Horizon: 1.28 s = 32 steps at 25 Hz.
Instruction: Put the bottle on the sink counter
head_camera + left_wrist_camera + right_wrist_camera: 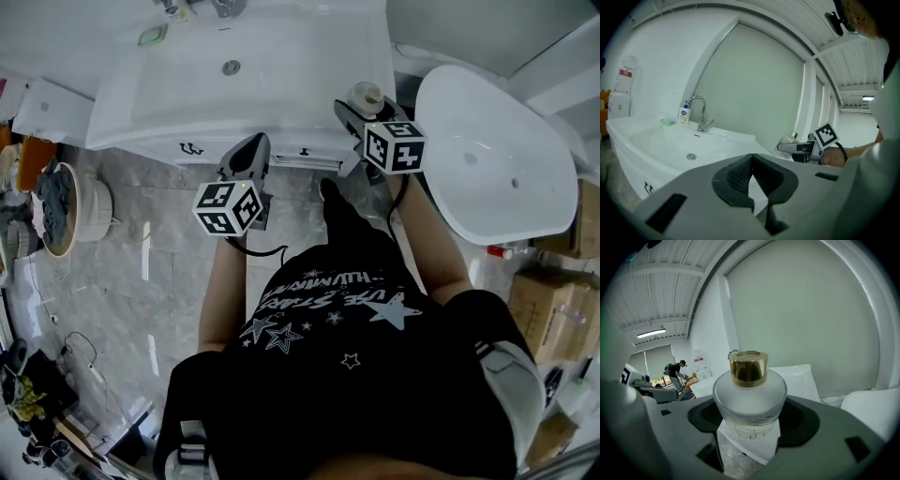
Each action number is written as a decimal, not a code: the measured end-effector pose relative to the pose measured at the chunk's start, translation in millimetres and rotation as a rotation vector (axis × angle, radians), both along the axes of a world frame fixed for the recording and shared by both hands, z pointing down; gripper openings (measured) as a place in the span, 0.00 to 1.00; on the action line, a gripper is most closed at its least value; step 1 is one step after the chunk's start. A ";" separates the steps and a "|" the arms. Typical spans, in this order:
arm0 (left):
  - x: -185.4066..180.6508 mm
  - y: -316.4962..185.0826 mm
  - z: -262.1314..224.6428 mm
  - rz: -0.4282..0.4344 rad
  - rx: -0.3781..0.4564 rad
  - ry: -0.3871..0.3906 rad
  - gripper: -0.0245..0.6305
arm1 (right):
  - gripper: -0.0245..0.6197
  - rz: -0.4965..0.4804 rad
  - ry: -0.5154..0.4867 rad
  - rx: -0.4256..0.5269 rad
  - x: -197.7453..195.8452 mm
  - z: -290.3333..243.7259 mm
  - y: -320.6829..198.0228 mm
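Right tool (749, 427) pinches the bottle (749, 390): round, frosted white glass w/ a shiny gold cap, standing up. It's in the air just by the sink's (309, 56) front right corner. Left tool (751, 161) is pressed together w/ nothing in it, near the sink's front.

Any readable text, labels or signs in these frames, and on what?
"STAR": seems readable on the shirt print; rest warped.
Label on the bottle: too faint.
Label on the soap bottle: too small.
Red sign on the wall dispenser: too small.
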<state>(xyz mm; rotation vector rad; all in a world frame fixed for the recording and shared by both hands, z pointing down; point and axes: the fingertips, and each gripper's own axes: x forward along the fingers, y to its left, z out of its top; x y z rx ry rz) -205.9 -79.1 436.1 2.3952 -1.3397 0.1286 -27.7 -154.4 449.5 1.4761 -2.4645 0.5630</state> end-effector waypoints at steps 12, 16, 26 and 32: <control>24.0 -137.9 0.6 -0.025 -0.015 -0.008 0.05 | 0.53 -0.011 0.024 -0.018 24.8 11.3 -144.6; 33.7 -177.4 1.2 -0.024 -0.014 -0.014 0.05 | 0.53 -0.007 0.034 -0.020 35.0 16.3 -185.3; 55.0 -258.8 8.5 -0.024 -0.041 -0.028 0.05 | 0.53 0.036 0.056 -0.054 56.6 37.4 -272.8; 61.1 -300.3 22.0 -0.026 -0.061 -0.036 0.05 | 0.53 0.082 0.084 -0.073 66.9 63.6 -321.7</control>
